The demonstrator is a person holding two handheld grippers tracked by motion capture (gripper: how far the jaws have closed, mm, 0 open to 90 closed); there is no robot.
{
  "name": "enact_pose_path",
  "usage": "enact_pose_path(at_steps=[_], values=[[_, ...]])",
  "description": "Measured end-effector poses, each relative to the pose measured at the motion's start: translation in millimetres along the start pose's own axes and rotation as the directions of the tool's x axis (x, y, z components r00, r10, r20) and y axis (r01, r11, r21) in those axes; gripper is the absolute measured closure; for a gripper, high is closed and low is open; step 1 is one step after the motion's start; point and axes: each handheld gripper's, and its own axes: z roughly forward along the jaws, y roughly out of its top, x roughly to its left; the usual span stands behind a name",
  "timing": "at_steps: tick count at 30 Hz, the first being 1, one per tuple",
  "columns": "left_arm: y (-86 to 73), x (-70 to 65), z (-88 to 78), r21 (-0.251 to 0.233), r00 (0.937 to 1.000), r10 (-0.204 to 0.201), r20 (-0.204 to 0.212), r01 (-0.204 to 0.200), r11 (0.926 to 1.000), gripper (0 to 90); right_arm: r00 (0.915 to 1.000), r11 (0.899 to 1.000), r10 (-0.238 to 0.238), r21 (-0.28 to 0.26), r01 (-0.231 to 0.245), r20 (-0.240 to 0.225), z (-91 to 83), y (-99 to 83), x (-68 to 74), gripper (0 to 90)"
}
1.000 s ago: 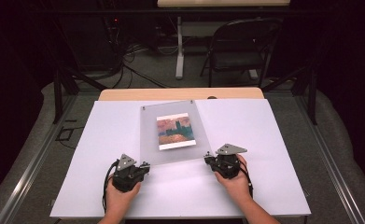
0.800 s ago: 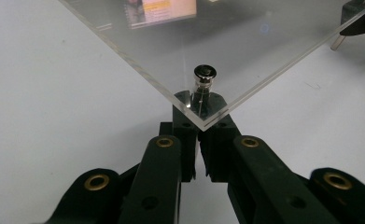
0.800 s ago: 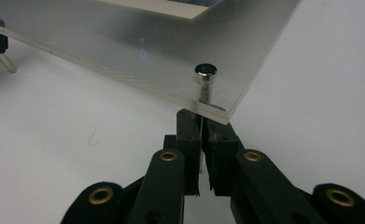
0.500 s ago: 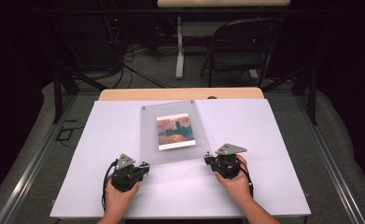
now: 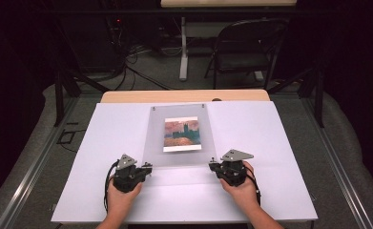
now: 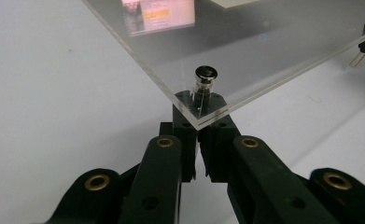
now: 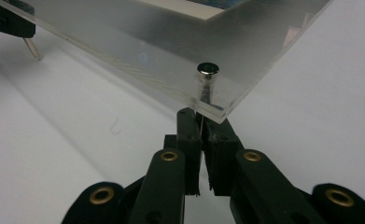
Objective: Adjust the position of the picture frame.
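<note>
We see a clear acrylic panel (image 5: 180, 136) lying on the white desk (image 5: 279, 143), midway between its left and right edges and reaching from the far edge towards the near one. A small picture (image 5: 182, 134) of a building under a reddish sky lies at the panel's middle.

Our left gripper (image 5: 145, 168) sits at the panel's near left corner. In the left gripper view its jaws are pressed together right under that corner, where a metal stud (image 6: 205, 77) passes through the panel (image 6: 245, 51); the jaws seem to pinch the stud's stem below the sheet, though the acrylic blurs the contact.

Our right gripper (image 5: 214, 166) sits at the near right corner. In the right gripper view its jaws are likewise pressed together beneath a second stud (image 7: 208, 70) set through the panel (image 7: 138, 42), and a thin stem runs down between them.

Both hands rest on the desk near its near edge, well apart, one at each corner. The near edge of the panel looks raised off the desk, with a shadow below.
</note>
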Motion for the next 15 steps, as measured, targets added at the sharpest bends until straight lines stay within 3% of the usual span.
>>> enact_pose_path(at_steps=[15], values=[[14.1,-1.8,18.8,-0.004,0.9999,-0.001,0.016,0.001,1.0000,85.2,0.9982,0.999,0.040,-0.017,-0.039,0.044,-2.6,1.8,-16.4,85.4]])
